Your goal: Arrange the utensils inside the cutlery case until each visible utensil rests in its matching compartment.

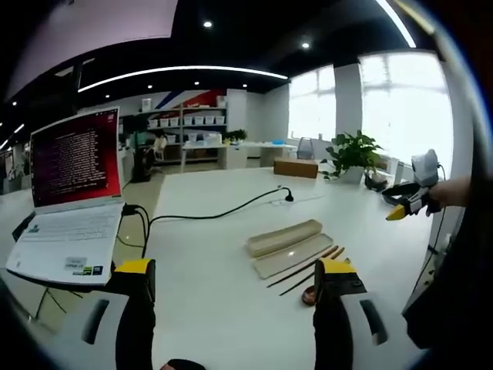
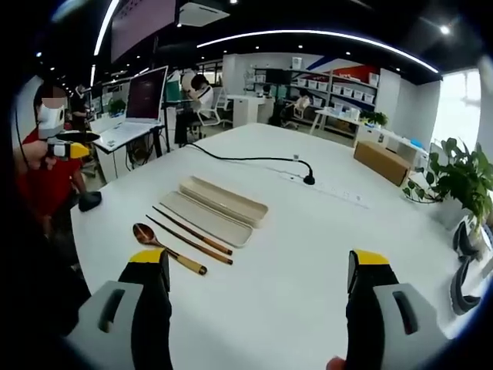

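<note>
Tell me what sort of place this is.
Most likely an open-plan office or lab. A laptop stands open beside a big white table, shelves with storage bins line the back wall, and people sit at desks farther off. A potted plant stands by the windows.

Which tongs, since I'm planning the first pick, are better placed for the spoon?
Probably right: the spoon lies whole ahead of the right tongs, handle toward their gap; a jaw of the left tongs hides part.

Open-plan office/lab: long white desk (image 2: 308, 254) ahead of the hand-held gripper, open laptop (image 1: 73, 196) to its left, storage-bin shelving (image 1: 189, 127) at far wall, potted plant (image 1: 350, 154), strip ceiling lights (image 1: 181, 71).
</note>
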Tool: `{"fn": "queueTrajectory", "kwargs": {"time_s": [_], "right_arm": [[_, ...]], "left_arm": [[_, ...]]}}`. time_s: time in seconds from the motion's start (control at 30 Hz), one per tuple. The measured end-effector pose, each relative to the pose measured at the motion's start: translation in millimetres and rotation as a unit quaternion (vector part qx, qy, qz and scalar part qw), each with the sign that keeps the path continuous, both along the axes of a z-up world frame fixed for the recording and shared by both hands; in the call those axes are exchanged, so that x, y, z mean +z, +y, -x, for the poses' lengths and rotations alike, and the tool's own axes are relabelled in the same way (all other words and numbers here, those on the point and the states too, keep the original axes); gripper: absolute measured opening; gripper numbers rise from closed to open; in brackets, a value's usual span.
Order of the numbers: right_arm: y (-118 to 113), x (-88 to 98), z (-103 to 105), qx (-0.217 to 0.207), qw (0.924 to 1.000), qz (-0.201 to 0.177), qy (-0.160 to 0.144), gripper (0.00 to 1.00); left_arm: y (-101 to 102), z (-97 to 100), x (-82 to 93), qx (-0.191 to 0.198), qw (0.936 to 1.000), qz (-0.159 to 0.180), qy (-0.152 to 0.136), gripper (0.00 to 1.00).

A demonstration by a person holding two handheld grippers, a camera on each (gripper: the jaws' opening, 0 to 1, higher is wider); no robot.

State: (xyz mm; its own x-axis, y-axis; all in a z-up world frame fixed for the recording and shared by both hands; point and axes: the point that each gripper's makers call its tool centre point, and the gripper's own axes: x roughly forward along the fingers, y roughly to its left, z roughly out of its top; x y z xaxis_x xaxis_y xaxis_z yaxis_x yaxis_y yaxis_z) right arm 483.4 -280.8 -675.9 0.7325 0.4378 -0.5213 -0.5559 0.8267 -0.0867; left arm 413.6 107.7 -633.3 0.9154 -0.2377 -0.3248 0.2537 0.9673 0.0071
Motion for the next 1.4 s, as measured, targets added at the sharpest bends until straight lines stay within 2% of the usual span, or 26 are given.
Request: {"fn": "queueTrajectory", "kwargs": {"time_s": [0.37, 0.6, 0.8, 0.9, 1.27, 1.4], "right_arm": [[10.2, 1.9, -2.2, 0.019, 0.9998, -0.009, 0.002, 0.93], [17.8, -0.1, 0.9, 0.047, 0.9988, -0.005, 0.011, 0.84], [26.4, -0.8, 1.4, 0.065, 0.9975, -0.017, 0.019, 0.74], [37.2, -2.8, -0.6, 0.085, 0.9958, -0.021, 0.026, 0.71], [63.5, -13.5, -7.4, 0.138, 0.9892, -0.008, 0.051, 0.68], [70.0, -14.6, -11.8, 0.152, 0.9871, -0.006, 0.05, 0.67]], "left_arm": [[7.1, -1.7, 0.3, 0.0, 0.9999, -0.012, 0.009, 0.79], [6.0, -3.6, -6.8, -0.005, 0.9994, -0.028, 0.018, 0.75], [7.9, -1.2, -15.6, -0.009, 0.9985, -0.041, 0.035, 0.71], [7.6, 0.9, -16.7, -0.014, 0.998, -0.044, 0.042, 0.72], [12.8, 3.1, -17.2, -0.005, 0.9973, -0.049, 0.054, 0.69], [13.6, 2.7, -21.3, -0.006, 0.9966, -0.053, 0.062, 0.69]]}}
